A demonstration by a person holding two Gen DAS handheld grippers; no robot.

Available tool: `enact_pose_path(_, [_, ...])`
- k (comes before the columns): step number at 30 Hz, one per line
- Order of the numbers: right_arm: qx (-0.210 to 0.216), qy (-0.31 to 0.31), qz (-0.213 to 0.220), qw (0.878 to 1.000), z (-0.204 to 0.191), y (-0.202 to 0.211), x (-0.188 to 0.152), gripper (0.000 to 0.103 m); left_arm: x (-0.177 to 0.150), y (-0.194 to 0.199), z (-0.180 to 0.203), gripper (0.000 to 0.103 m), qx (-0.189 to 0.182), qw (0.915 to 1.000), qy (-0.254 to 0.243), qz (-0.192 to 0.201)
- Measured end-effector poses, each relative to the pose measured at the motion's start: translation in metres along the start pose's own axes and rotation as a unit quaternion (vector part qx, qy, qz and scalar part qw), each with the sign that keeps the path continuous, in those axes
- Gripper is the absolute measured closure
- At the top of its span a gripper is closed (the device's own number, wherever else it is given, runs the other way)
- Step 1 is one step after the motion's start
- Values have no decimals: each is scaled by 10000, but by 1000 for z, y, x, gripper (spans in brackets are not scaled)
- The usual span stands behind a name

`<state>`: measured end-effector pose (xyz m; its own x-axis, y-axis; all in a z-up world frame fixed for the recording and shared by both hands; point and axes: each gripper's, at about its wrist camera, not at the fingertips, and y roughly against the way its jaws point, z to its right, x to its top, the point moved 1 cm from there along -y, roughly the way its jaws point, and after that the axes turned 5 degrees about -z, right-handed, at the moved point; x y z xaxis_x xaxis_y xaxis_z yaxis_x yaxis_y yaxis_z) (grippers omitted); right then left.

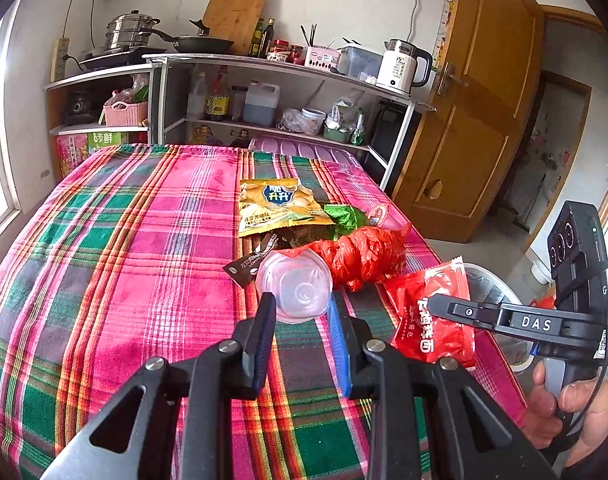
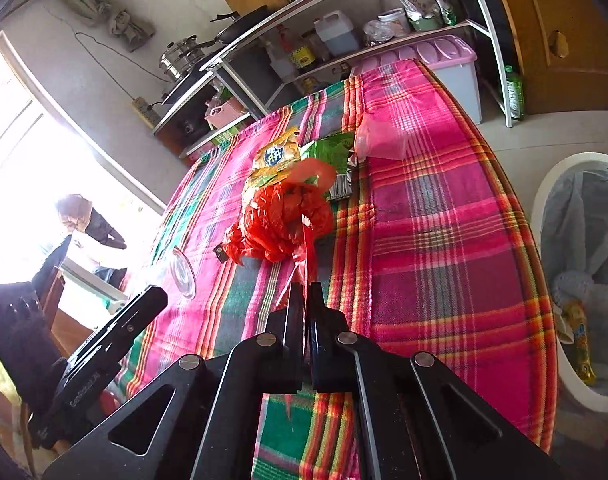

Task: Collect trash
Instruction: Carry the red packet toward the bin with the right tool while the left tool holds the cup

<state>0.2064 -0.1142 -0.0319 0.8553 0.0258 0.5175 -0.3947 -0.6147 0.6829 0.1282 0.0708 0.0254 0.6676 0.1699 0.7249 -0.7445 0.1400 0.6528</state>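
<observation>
Trash lies on the plaid tablecloth: a yellow snack bag, a green wrapper, a brown wrapper, a crumpled red plastic bag and a clear plastic cup on its side. My left gripper is open, with its fingertips on either side of the cup's base. My right gripper is shut on a red packet, seen edge-on between its fingers, and holds it over the table's right edge. The red bag lies just ahead of it.
A white bin with a liner and some trash stands on the floor right of the table. A pink clear bag lies farther back on the cloth. Kitchen shelves stand behind the table, a wooden door at right.
</observation>
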Motion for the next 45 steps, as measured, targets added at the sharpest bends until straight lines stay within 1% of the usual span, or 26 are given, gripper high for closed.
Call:
enact_pose_path(9, [47, 6, 267, 9996, 3, 24, 0, 101, 2, 7, 14, 75, -3, 9999, -119, 53])
enact_pose_path(15, [31, -100, 289, 9995, 16, 29, -8, 101, 2, 10, 23, 75, -26, 9998, -186, 81])
enact_pose_path(25, [21, -176, 470, 9987, 30, 45, -8, 101, 4, 11, 37, 75, -68, 9995, -274, 136])
enact_pose_path(33, [-28, -264, 574, 9980, 45, 58, -9, 101, 8, 5, 53, 75, -185, 9990, -380, 123])
enact_pose_path(45, [-56, -451, 719, 9964, 69, 75, -11, 101, 15, -6, 87, 76, -396, 9972, -620, 109])
